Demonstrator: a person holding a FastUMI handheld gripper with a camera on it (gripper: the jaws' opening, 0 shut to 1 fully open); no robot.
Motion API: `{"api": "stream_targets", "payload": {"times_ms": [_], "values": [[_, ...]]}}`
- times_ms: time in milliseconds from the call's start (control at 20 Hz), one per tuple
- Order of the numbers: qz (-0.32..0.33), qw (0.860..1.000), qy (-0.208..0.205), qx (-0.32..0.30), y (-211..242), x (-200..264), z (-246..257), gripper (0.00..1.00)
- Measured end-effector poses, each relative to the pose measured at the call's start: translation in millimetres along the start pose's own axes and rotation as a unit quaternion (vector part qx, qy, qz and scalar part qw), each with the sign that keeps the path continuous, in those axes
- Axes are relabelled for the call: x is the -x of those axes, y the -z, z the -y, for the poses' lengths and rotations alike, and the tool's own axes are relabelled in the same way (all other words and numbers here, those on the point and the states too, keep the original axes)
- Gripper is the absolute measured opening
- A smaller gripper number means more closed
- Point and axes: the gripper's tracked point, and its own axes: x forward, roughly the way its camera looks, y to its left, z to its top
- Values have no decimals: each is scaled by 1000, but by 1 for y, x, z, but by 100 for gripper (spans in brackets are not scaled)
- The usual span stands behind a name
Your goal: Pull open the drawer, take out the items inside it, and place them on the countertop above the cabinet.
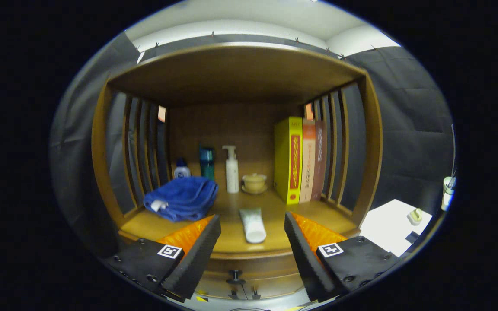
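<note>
Gripper view, facing a wooden cabinet (102, 142) with slatted sides and an open shelf. We see the gripper (252, 242) with its fingers (197, 252) spread wide apart and holding nothing; the gap between them frames the front edge of the countertop (231, 224). Below that edge, low between the fingers, we note the drawer (253, 270) front with a small dark knob (234, 275) at its middle; the drawer appears closed, though so little of it shows at the rim of the fisheye that we cannot be sure. On the countertop, just ahead of the fingers, a white tube (252, 224) lies flat with its cap end toward the gripper. To the left of the tube, beyond the left finger, a folded blue towel (182, 198) rests on the wood. Along the back panel stand, from left to right, a small white bottle with a blue cap (182, 169), a dark teal bottle (206, 162), a white pump bottle (231, 169), and a pale lidded cup on a saucer (254, 182). Against the right-hand slats three books stand upright: a yellow book (288, 160), an orange book (308, 160) touching it, and a brown book (318, 160) nearest the slats. Beyond the right finger, outside the cabinet, we see a white table (387, 229) bearing a small object we cannot identify.
</note>
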Motion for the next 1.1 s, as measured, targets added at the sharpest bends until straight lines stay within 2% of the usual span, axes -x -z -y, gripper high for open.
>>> {"api": "stream_targets", "payload": {"times_ms": [100, 300, 450, 650, 850, 1100], "values": [[19, 1000, 0, 11, -49, 2, 20, 99], [47, 998, -1, 43, -155, 36, 22, 99], [49, 997, 5, 52, -207, 54, 33, 99], [48, 998, -1, 37, -237, 68, 34, 99], [52, 997, -1, 54, -248, 75, 31, 99], [52, 998, -10, 39, -255, 76, 22, 99]]}}
